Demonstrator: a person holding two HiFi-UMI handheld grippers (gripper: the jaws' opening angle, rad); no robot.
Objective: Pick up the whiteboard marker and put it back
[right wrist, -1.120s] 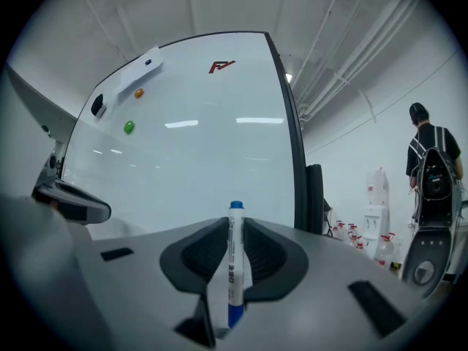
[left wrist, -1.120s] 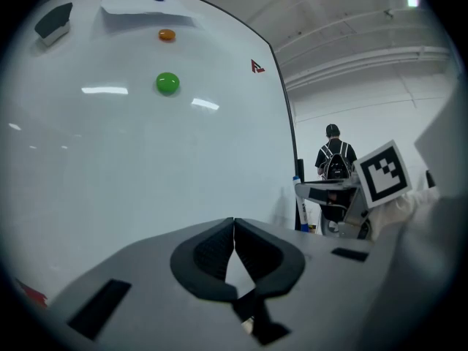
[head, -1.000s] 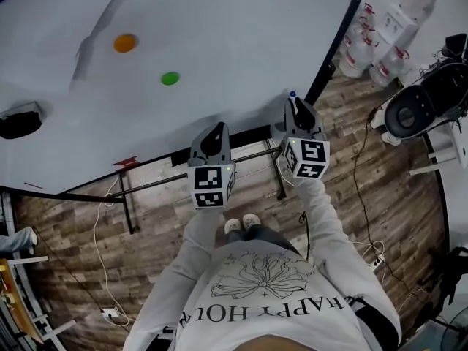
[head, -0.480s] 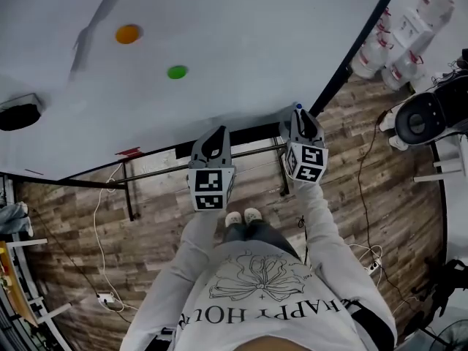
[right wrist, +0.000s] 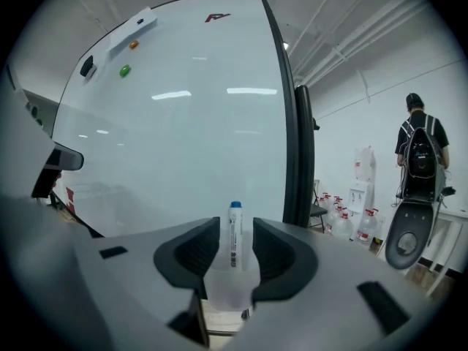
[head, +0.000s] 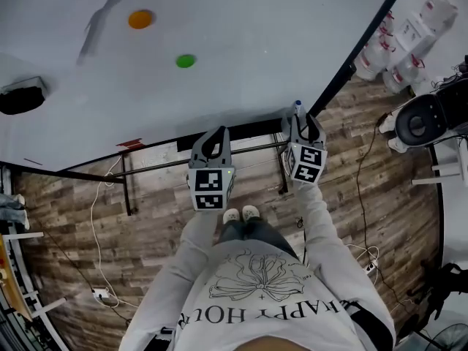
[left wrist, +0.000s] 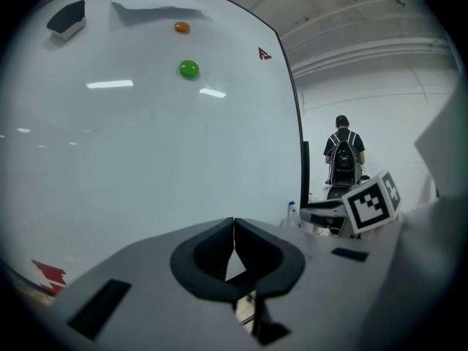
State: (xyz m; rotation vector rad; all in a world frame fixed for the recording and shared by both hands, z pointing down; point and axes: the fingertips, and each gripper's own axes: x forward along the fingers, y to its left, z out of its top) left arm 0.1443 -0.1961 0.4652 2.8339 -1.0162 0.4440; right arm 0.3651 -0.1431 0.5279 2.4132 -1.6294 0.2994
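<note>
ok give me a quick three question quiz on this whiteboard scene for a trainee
1. True or false: the left gripper has its jaws apart.
2. The cap of the whiteboard marker is: A red, B blue, C green.
3. Which sits lower on the whiteboard, the green magnet or the orange magnet?
Key: 1 false, the jaws are together. 2 B. 3 the green magnet.

Head camera above, one on each tool.
The head view looks steeply down on the left tool (head: 217, 132) and right tool (head: 303, 115); each tool camera looks forward past its jaws at the near whiteboard (head: 256, 50); all share the green magnet (head: 186, 61).
</note>
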